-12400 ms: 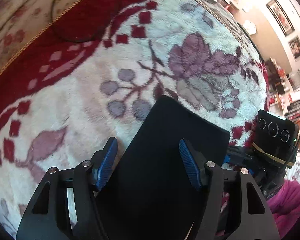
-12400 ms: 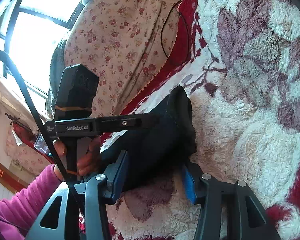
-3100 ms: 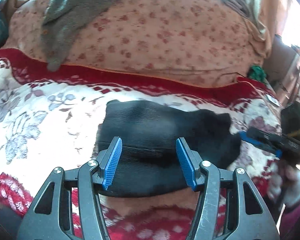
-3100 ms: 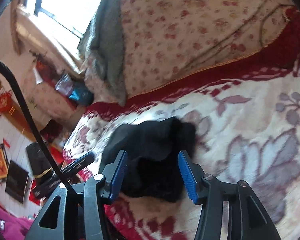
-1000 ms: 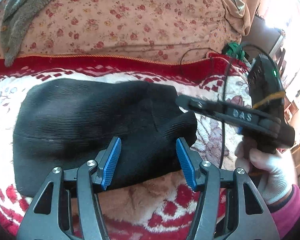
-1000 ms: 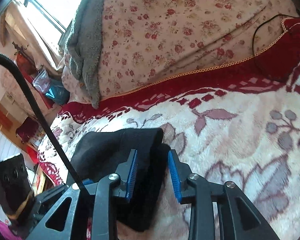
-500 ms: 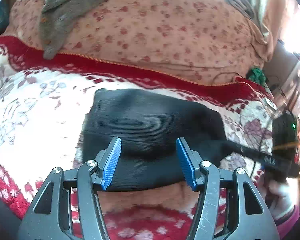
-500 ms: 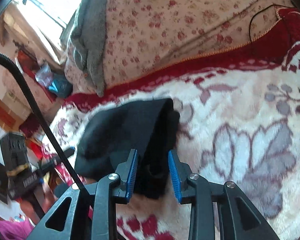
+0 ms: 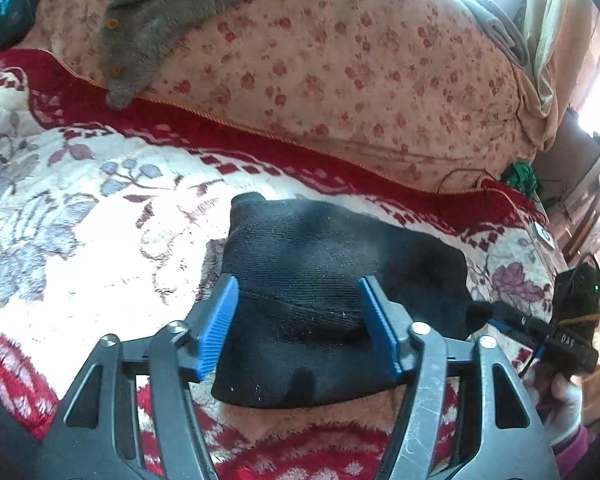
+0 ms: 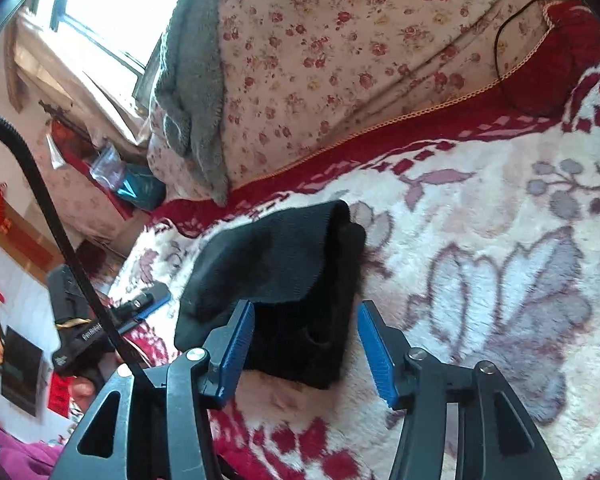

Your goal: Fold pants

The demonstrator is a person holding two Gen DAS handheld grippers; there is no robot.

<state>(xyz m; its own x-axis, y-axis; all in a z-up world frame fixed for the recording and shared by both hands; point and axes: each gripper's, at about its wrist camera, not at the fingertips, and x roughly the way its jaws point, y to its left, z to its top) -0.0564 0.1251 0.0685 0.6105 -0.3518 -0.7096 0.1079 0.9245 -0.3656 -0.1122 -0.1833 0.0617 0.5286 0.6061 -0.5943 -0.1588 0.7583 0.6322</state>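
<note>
right gripper (image 10: 306, 344) just let go, jaws opening off the folded pants (image 10: 284, 280); left gripper (image 9: 298, 326) spreading too, fold looks done.

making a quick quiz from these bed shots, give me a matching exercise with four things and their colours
Things:
1. folded pants
2. gripper pads
3. towel on the pillow
4. person's sleeve

Colours:
a. grey
b. pink
c. black
d. blue

Pairs: 1-c, 2-d, 3-a, 4-b
</note>
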